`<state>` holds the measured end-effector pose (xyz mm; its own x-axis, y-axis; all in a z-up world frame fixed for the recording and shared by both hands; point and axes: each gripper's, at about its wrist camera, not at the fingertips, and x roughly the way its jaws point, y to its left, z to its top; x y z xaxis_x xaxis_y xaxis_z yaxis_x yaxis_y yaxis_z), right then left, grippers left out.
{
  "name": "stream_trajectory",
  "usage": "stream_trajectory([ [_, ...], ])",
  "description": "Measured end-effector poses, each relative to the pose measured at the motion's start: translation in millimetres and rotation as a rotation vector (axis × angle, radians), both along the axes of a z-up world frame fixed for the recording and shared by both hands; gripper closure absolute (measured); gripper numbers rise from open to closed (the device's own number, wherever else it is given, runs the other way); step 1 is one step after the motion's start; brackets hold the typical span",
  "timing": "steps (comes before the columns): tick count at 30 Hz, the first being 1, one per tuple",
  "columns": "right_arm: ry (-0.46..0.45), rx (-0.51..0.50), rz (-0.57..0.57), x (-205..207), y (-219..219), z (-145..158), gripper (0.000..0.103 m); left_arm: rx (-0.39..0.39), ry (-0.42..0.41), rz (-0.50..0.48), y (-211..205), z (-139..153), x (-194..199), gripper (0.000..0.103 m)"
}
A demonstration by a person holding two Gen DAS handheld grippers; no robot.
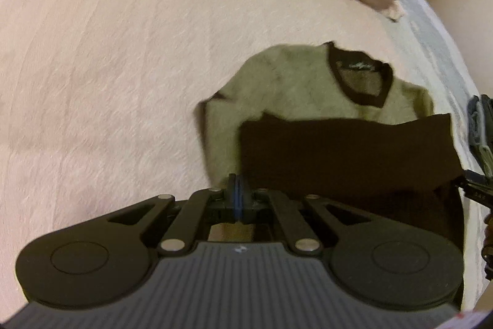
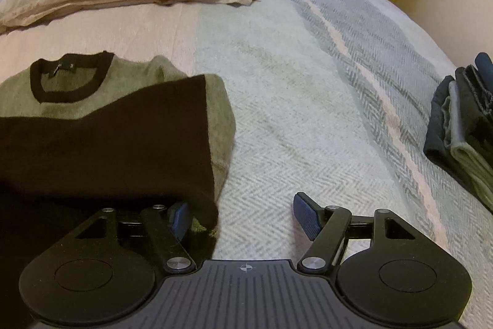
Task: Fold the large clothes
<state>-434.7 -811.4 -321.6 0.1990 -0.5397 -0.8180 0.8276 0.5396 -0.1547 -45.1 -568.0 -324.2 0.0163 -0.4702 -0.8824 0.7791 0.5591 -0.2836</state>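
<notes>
L hand-held gripper (image 1: 236,193) fully closed, empty, w/ R hand-held gripper (image 2: 243,216) wide open beside sweater (image 2: 101,125).

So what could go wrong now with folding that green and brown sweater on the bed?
The left gripper is shut at the sweater edge, but whether it pinches cloth is hard to tell; if not, that side may stay behind. The right gripper is open, with only one finger near the brown fold, so the fold might slide or bunch up. The stack of dark folded clothes lies close by, so a wide swing might knock it.
</notes>
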Motion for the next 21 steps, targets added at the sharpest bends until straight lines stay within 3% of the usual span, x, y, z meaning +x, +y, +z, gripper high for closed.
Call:
stream_trajectory([
  [5, 0.015, -0.021, 0.003, -1, 17, 14, 0.037, -0.047, -0.061, -0.026, 13, 28, -7, 0.103],
  [10, -0.045, 0.022, -0.027, -11, 35, 17, 0.037, -0.107, -0.015, -0.130, -7, 30, -29, 0.099],
  [16, -0.042, 0.107, -0.038, -39, 56, -5, 0.037, 0.030, -0.015, -0.161, -8, -9, -51, 0.098],
  [21, -0.038, 0.136, -0.069, -77, 74, 6, 0.037, 0.061, -0.064, -0.117, 48, 10, -73, 0.094],
])
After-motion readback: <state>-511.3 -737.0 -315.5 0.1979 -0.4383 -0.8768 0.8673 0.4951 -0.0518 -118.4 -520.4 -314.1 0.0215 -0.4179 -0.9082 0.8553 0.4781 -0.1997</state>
